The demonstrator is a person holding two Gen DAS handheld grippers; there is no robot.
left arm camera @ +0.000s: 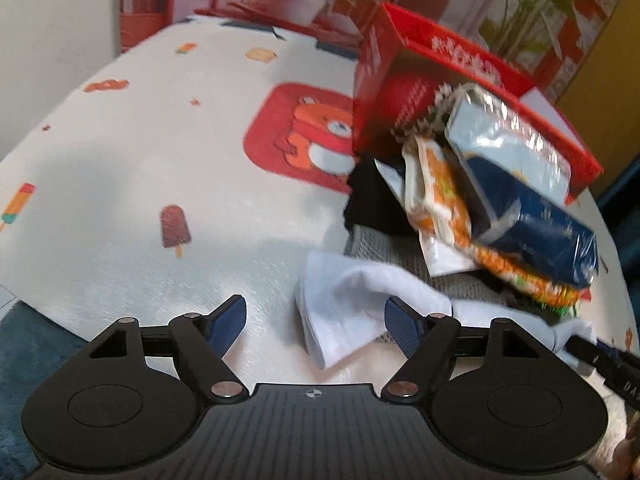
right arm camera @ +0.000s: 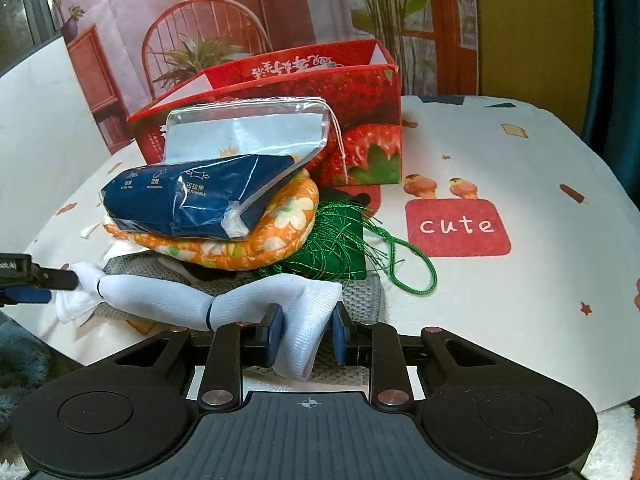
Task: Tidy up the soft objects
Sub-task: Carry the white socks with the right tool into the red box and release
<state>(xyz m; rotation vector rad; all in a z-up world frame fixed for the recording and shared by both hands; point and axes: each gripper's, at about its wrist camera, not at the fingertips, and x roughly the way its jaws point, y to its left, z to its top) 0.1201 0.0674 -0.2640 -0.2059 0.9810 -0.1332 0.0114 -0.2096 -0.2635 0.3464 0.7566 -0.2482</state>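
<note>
Right wrist view: right tongs (right arm camera: 306, 334) are pinched on one end of the white sock (right arm camera: 160, 300). Left tongs (left arm camera: 316, 320) are held wide around the other end, not yet pressing. Sock lies on the counter (right arm camera: 520, 300) before the pile; closing squarely is advised.

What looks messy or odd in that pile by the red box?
The blue tissue pack lies tilted on an orange floral cushion, overhanging it. Loose green cord trails onto the tablecloth. The strawberry box holds none of these.

White sock (left arm camera: 344, 312) between parted jaws
</note>
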